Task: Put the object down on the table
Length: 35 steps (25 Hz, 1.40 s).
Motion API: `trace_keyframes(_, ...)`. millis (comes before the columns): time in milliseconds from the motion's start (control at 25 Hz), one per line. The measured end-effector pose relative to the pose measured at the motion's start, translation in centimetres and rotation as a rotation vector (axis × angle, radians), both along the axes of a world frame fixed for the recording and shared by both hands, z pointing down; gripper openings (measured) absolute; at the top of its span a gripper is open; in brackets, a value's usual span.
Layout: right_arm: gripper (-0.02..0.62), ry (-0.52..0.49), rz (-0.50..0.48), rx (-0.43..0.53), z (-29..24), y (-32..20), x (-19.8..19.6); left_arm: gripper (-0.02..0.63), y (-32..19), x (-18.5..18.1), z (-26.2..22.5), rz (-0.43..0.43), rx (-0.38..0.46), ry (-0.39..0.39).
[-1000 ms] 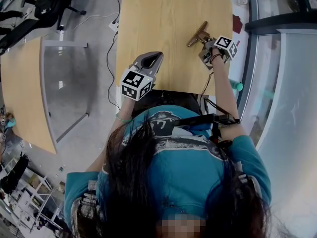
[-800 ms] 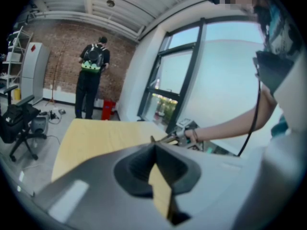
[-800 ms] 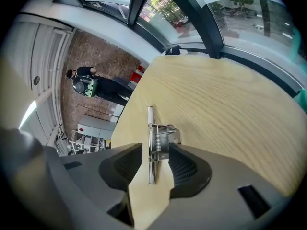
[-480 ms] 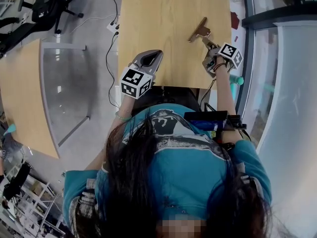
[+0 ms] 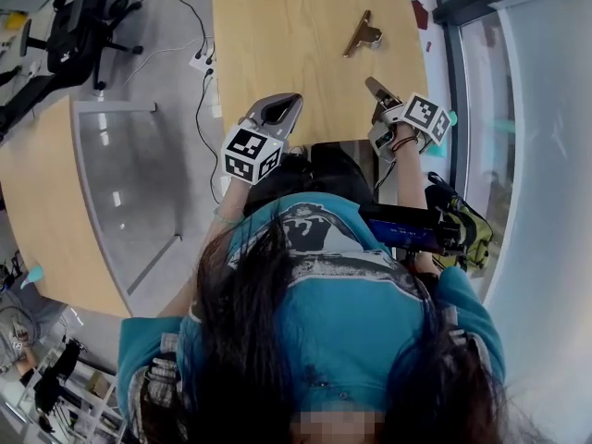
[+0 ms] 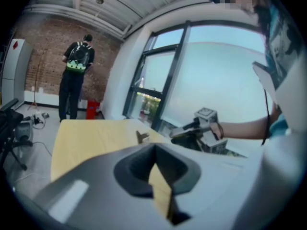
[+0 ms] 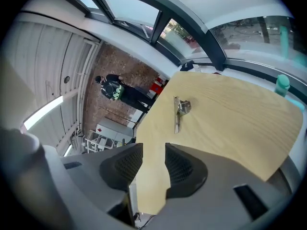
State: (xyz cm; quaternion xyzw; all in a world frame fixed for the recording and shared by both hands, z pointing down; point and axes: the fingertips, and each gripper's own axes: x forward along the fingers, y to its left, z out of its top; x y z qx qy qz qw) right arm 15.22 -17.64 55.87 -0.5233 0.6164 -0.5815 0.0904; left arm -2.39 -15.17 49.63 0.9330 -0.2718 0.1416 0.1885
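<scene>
On the far right of the wooden table [image 5: 277,35], the metal object [image 5: 362,34] lies set down.
Head view: right gripper [image 5: 374,86] well apart; best withdrawn without brushing it. Left gripper view: left gripper [image 6: 154,150] pinched together, empty. Right gripper view: jaws just opened, nothing between. No containers.

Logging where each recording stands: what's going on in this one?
A person holds a claw in each hand over a wooden table. The small metal piece lies flat on the table, with nothing touching it. The right claw has just been opening; it is open and empty, on the near side of the piece and clear of it. The left claw is shut and empty near the table's front edge. The put-down looks done.
</scene>
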Motion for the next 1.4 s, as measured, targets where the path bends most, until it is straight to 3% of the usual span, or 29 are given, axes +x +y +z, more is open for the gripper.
trace_keyframes(200, 0.141, -0.008, 0.036, 0.053, -1.9, 4.6, -3.2, 0.002, 2.9, -0.3, 0.2, 0.069, -0.001, 0.01)
trace_keyframes(480, 0.091, 0.005, 0.026, 0.049, -1.7, 10.7, -6.6, 0.002, 7.6, 0.1, 1.1, 0.136, -0.004, 0.029)
trace_keyframes(1040, 0.032, -0.003, 0.024, 0.026, -1.9, 18.4, -6.3, 0.002, 12.1, 2.4, -0.1, 0.152, 0.012, 0.048)
trace_keyframes(1400, 0.031, -0.036, 0.025, 0.052, -2.4, 29.2, -4.5, 0.002, 23.0, 3.4, -0.3, 0.124, 0.027, 0.005)
